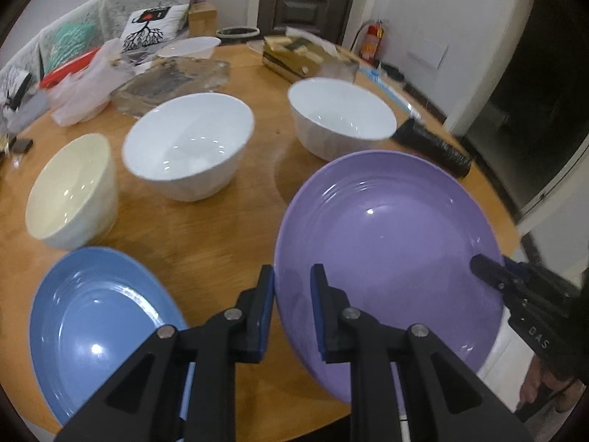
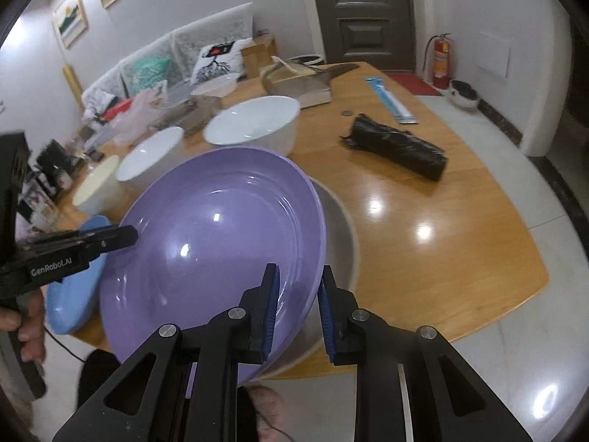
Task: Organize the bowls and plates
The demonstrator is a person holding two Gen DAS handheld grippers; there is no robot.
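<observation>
A purple plate (image 1: pixel 386 243) is held above the wooden table (image 1: pixel 206 228). My left gripper (image 1: pixel 292 287) straddles its left rim and my right gripper (image 2: pixel 298 283) straddles its right rim, each with one finger above and one below. The purple plate (image 2: pixel 217 254) hangs over a grey plate (image 2: pixel 338 243) that lies on the table. A blue plate (image 1: pixel 99 324) lies at the front left. A cream bowl (image 1: pixel 73 188) and two white bowls (image 1: pixel 191 143) (image 1: pixel 338 114) stand behind. The right gripper also shows in the left wrist view (image 1: pixel 489 269).
A black wrapped roll (image 2: pixel 397 147) lies right of the bowls. A box (image 1: pixel 294 55), plastic bags (image 1: pixel 84 84), a clear-wrapped slab (image 1: pixel 169 81) and a white container (image 1: pixel 191 46) crowd the far side. The table edge (image 2: pixel 515 294) is close on the right.
</observation>
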